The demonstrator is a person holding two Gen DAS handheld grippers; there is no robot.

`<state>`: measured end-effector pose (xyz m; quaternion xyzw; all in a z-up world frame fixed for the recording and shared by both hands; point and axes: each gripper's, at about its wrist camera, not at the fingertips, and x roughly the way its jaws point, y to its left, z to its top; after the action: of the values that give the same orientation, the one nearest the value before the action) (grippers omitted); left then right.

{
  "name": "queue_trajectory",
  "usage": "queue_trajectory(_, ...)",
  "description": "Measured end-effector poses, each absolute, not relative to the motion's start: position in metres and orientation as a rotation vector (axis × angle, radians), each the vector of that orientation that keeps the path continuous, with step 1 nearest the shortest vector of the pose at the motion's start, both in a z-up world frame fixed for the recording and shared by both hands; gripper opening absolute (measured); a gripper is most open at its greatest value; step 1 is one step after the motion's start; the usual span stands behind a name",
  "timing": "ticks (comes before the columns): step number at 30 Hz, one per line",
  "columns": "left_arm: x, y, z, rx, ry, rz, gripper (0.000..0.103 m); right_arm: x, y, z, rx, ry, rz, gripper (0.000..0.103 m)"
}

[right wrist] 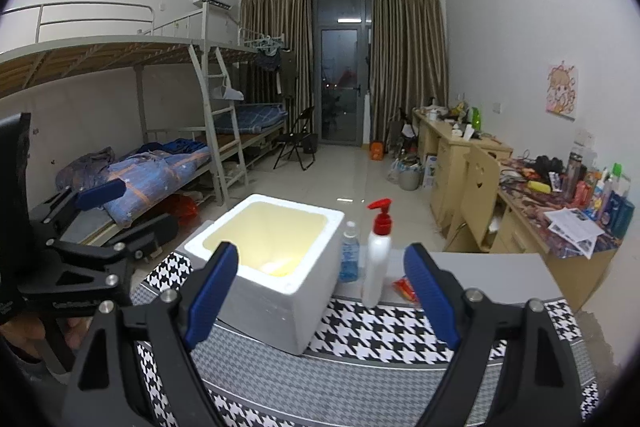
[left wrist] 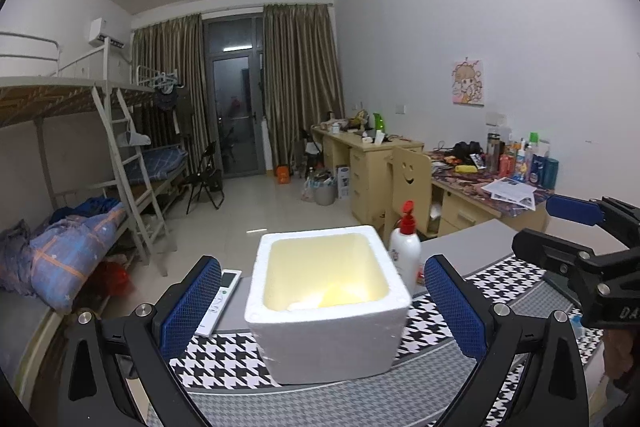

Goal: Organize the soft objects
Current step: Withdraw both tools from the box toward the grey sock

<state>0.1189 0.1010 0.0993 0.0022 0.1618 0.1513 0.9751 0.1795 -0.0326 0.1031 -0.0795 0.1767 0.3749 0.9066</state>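
We see both grippers spread wide with nothing between the pads: left gripper frames the foam box without touching it, right gripper sits just right of the box, holding nothing. The box stands upright on a houndstooth mat on the grey tabletop, lid off. Inside, at the bottom, we make out a pale yellow soft thing; its shape is too blurred to name. Behind the box: a white pump bottle with a red pump, a small blue bottle beside it, a red packet just right of the pump bottle. A white remote lies left of the box, partly on the mat. In the left view the right gripper shows at the right edge, in the right view the left gripper at the left edge. Behind: bunk beds, desks, curtains
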Motion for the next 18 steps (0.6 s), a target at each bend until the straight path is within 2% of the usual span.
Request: queue_trajectory(18, 0.094, 0.058, 0.097, -0.004, 0.284, 0.183, 0.102, 0.163, -0.089, 0.092, -0.146, 0.352, 0.685, 0.088)
